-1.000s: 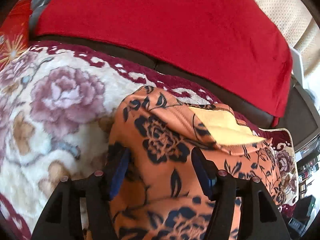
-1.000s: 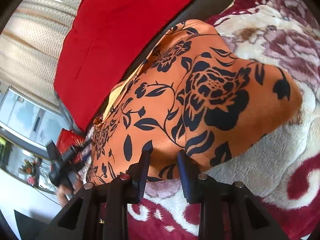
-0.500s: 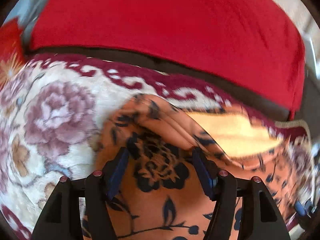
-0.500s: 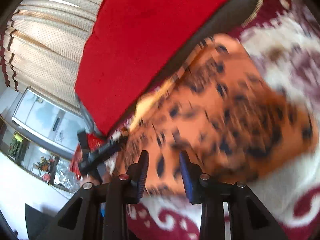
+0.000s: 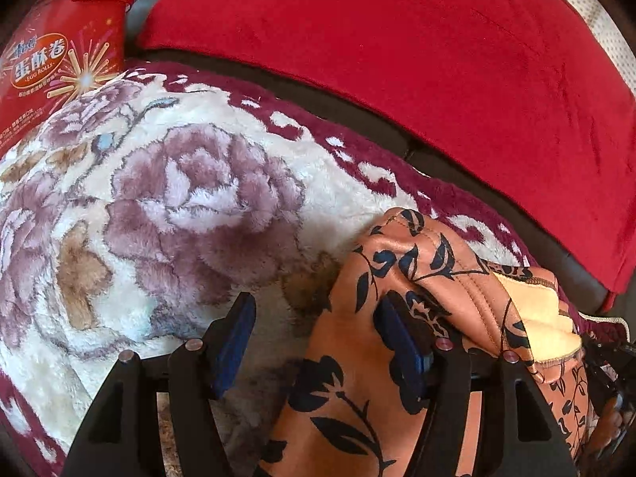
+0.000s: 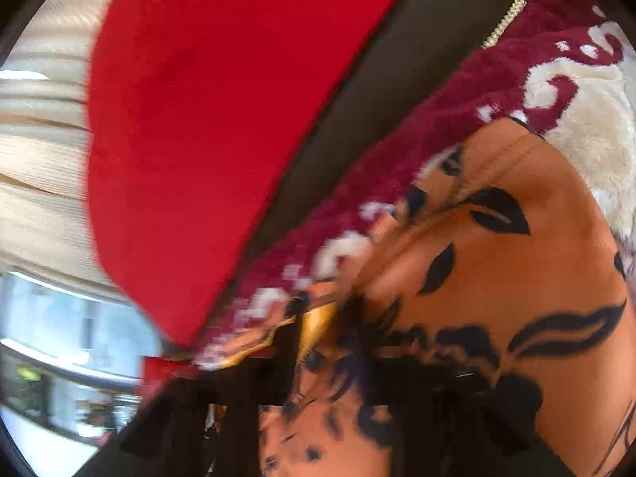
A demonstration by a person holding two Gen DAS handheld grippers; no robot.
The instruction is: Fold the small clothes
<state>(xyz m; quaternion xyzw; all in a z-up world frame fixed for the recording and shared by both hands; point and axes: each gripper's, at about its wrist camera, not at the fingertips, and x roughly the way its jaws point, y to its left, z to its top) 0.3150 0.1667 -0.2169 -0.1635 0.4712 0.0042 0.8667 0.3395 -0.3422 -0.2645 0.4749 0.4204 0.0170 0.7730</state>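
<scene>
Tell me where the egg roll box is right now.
In the left wrist view the red egg roll box sits at the upper left corner, at the far edge of the floral blanket, left of the red cushion.

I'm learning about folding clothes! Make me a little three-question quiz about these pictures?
1. True or false: the left hand-held gripper has its jaws open.
2. What lies under the orange flowered garment? A) a bare wooden floor B) a fluffy rose-patterned blanket C) a metal tray
3. Fill in: the box beside the blanket is coloured ____.

Key: 1 true; 2 B; 3 red.
</scene>
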